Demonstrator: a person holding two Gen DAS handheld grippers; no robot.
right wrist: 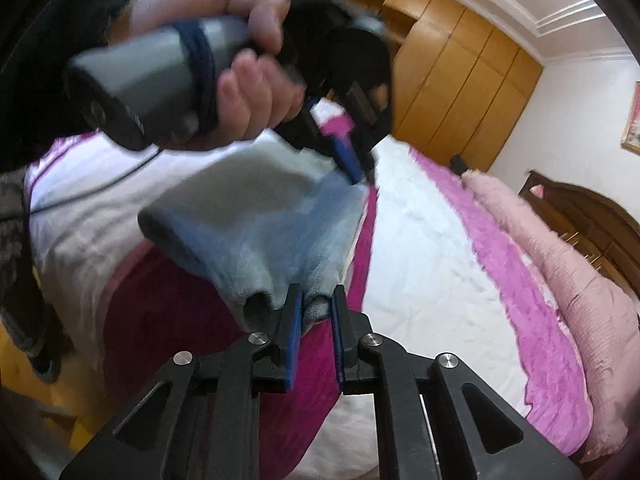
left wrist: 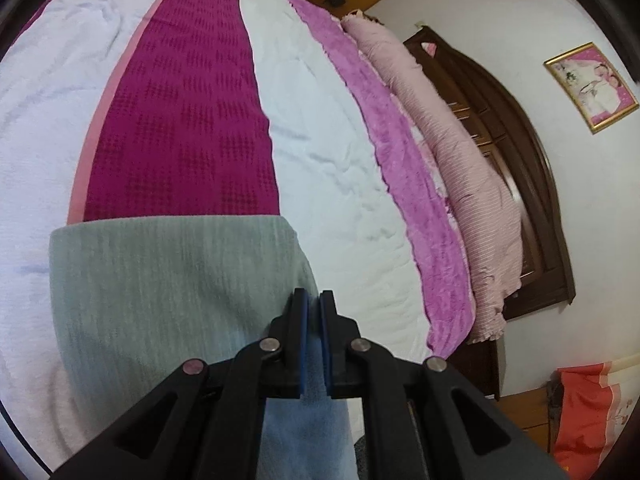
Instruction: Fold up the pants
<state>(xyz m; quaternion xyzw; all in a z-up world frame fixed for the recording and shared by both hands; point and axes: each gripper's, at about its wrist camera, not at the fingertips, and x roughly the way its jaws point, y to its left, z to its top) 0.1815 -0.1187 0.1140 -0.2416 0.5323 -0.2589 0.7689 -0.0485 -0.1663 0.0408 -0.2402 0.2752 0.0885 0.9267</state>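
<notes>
You hold the pants (right wrist: 256, 220) w/ both grippers, left gripper (right wrist: 356, 168) & right gripper (right wrist: 316, 304) pinching cloth, lifted over the bed (right wrist: 420, 240) to fold.

Motion-blurred hand (right wrist: 240, 80) and left gripper (right wrist: 352, 160); pants (left wrist: 168, 300) lower part hidden behind gripper body

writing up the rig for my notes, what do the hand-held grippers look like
Each hand-held gripper is black, with angular linkage arms, silver round rivets and blue pads lining its two fingers. The left hand-held gripper has a grey handle wrapped with dark blue cord.
</notes>
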